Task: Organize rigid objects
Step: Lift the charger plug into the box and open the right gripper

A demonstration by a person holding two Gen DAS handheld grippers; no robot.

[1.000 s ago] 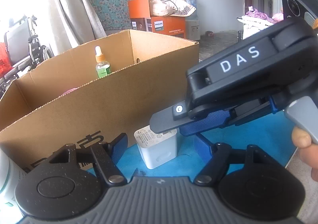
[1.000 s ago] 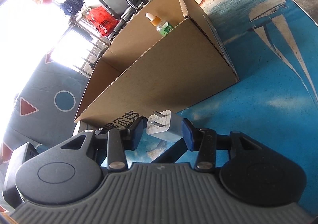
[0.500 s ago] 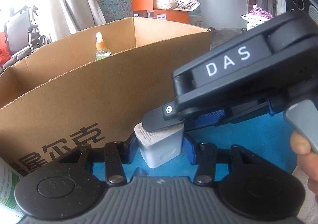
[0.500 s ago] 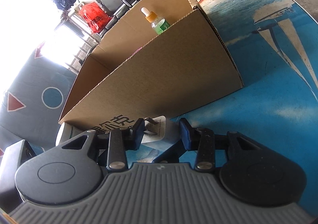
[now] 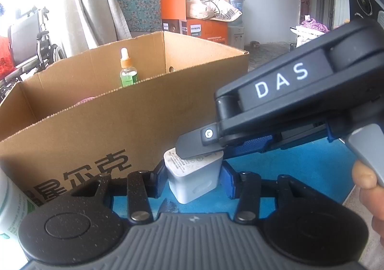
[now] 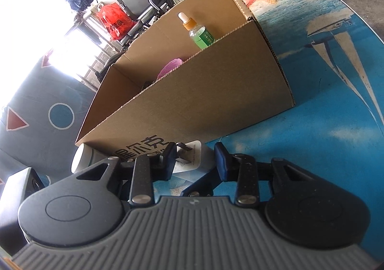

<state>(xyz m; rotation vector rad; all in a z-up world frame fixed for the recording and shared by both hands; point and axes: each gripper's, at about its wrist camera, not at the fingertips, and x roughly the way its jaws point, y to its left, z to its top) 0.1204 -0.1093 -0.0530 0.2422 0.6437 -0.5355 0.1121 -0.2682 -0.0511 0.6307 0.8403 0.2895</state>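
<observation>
We've got the charger standing on the table, just in front of the box wall, prongs up.

Left gripper: fingers narrow, blue pads pressed against both sides of the charger body. Reads as a firm side grip, low on the body, likely so the prong end stays free.

Right gripper: comes in from above and the right, fingers part open, straddling the prong end. Left pad is close to the prongs, right pad stands apart with a gap. Not gripping. Can't tell if its upper finger actually touches the charger top in the left view; it overlaps it.

Our read: right is steadying or lining up while left takes the load, then charger goes over the wall into the box.

Room:
- Box is open-topped; dropper bottle and something pink are already inside, near the far and middle part.
- Near wall edge is well above the charger, so the lift must clear it.
- White bottle sits just left of the left gripper, tight on that side.
- Table right of the charger is open.
</observation>
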